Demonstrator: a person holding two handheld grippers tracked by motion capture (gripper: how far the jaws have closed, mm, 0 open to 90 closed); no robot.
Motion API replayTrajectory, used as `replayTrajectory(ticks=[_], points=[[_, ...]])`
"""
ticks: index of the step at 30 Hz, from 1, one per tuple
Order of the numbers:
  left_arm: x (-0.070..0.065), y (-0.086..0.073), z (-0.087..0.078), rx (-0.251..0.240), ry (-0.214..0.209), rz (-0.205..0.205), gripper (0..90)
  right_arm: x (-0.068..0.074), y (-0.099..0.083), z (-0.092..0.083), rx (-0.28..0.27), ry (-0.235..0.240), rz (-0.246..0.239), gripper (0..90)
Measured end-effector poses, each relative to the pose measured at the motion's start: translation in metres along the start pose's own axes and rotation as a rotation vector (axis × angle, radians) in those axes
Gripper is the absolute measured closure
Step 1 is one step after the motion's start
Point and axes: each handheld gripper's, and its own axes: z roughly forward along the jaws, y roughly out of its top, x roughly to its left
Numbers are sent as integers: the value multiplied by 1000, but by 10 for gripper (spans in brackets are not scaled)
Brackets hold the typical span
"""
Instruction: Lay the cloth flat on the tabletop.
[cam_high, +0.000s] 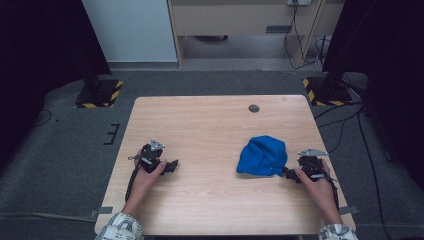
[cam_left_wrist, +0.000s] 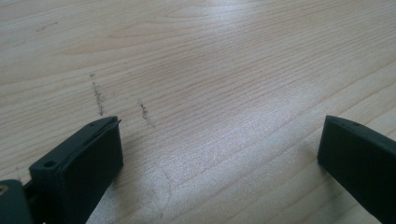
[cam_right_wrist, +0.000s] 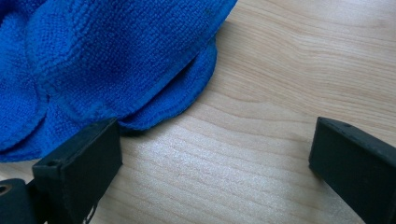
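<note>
Blue cloth (cam_high: 262, 156) bunched on wood table (cam_high: 210, 125), grey carpet floor; both grippers' jaws wide apart, nothing held.

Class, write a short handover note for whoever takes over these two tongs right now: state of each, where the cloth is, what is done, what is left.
Left tongs: open, empty, resting low over bare wood on the table, well apart from the cloth.
Right tongs: open, holding nothing, one jaw at the near hem of the blue cloth.
Cloth: crumpled in a heap on the table's right half, just in front of the right tongs.
Done: nothing gripped yet.
Left: probably close the right tongs on the hem, then bring the left over to help handle the cloth.
</note>
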Motion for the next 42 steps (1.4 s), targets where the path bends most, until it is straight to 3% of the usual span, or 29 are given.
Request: replayTrajectory(ticks=[9,12,15,20,27,31,32,35,42], points=[[0,0,0,0,0,0,0,2,0,0,-2,-9,10,29],[0,0,0,0,1,0,0,3,2,-2,-4,7,3,81],[0,0,0,0,0,0,0,4,4,-6,-39,12,1,108],[0,0,0,1,0,0,0,10,25,-28,-188,73,51,112],[0,0,0,1,0,1,0,31,42,-27,-213,118,-8,83],[0,0,0,1,0,1,0,39,47,-17,-199,141,-24,75],[0,0,0,1,0,1,0,45,48,-8,-172,157,-33,68],[0,0,0,1,1,1,0,51,48,4,-134,148,-62,74],[0,0,0,1,1,1,0,58,42,29,-10,158,-97,106]])
